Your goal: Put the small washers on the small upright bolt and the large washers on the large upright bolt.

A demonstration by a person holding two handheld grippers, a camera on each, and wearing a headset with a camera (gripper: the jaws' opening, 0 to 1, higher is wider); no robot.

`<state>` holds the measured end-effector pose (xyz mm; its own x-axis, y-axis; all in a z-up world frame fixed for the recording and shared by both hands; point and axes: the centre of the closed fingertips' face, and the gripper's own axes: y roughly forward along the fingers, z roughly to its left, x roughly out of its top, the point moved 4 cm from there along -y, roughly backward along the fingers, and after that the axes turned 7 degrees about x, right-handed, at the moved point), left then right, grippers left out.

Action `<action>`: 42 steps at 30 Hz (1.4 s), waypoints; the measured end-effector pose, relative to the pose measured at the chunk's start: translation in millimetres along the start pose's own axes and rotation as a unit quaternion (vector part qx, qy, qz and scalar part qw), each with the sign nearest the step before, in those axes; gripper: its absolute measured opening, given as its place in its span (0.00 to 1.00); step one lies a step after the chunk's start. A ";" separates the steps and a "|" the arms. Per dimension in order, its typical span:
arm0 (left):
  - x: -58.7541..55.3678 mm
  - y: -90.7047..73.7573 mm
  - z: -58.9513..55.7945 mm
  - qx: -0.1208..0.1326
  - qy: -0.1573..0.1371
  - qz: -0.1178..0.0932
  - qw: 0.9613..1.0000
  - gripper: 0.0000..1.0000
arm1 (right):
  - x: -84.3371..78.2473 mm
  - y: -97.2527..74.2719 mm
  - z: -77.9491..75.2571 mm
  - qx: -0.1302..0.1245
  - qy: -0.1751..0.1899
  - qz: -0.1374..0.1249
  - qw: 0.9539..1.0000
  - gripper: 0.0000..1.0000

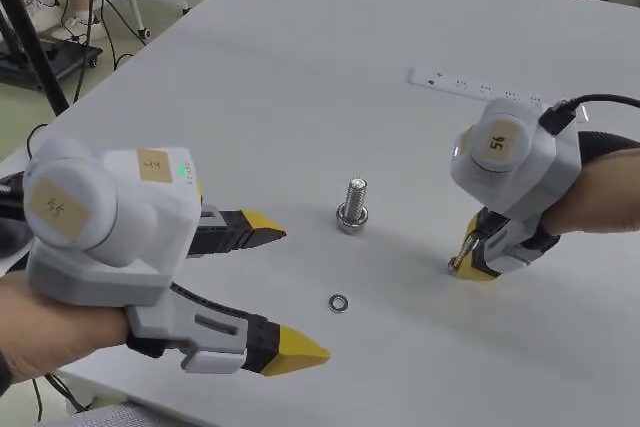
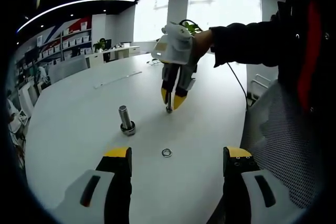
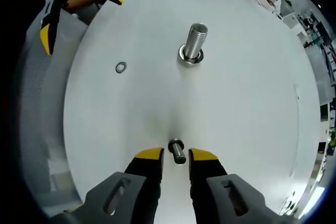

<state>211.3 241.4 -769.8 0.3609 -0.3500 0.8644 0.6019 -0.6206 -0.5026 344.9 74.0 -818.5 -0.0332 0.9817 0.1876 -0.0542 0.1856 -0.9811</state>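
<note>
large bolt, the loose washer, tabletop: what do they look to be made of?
Large upright bolt: looks like bright steel, maybe zinc-plated, going by the silvery thread with sharp highlights.
Loose small washer: silvery metal, likely steel; it is too small to judge the finish.
Table: white, smooth and matte with only soft reflections, so probably laminate; the core isn't visible.

Left gripper [image 1: 290, 292] and right gripper [image 1: 478, 265] look alike: rounded white housings, tan scribbled labels, black jaws tipped yellow. A black cable [image 1: 592, 102] and dark sleeve [image 1: 612, 150] sit at three o'clock.
</note>
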 end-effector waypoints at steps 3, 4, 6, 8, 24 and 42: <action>0.0 0.1 0.3 0.000 0.000 -0.001 1.000 0.70 | -3.2 -1.1 0.8 -0.002 0.003 0.000 1.000 0.22; 0.0 0.1 0.4 0.000 0.000 -0.001 1.000 0.70 | -3.9 -1.2 1.3 -0.002 0.005 0.000 1.000 0.22; -0.1 0.2 0.4 0.000 0.000 -0.001 1.000 0.70 | -6.1 -1.8 1.8 -0.004 0.007 0.000 1.000 0.23; -0.1 0.4 0.4 0.000 0.001 -0.001 1.000 0.70 | -8.1 -2.6 2.1 -0.005 0.010 -0.001 1.000 0.25; 1.6 1.2 -0.7 -0.002 0.004 -0.001 1.000 0.70 | -28.6 -7.9 6.5 -0.007 0.032 0.001 0.999 0.27; 3.5 -0.5 -1.1 -0.001 0.007 -0.004 1.000 0.70 | -35.7 -6.1 31.1 0.001 0.044 -0.002 0.999 0.28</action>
<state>211.4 239.7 -766.5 0.3455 -0.3546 0.8688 0.6033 -0.6252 -0.4951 315.4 36.5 -817.8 0.0556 0.9809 0.1863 -0.0569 0.1894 -0.9802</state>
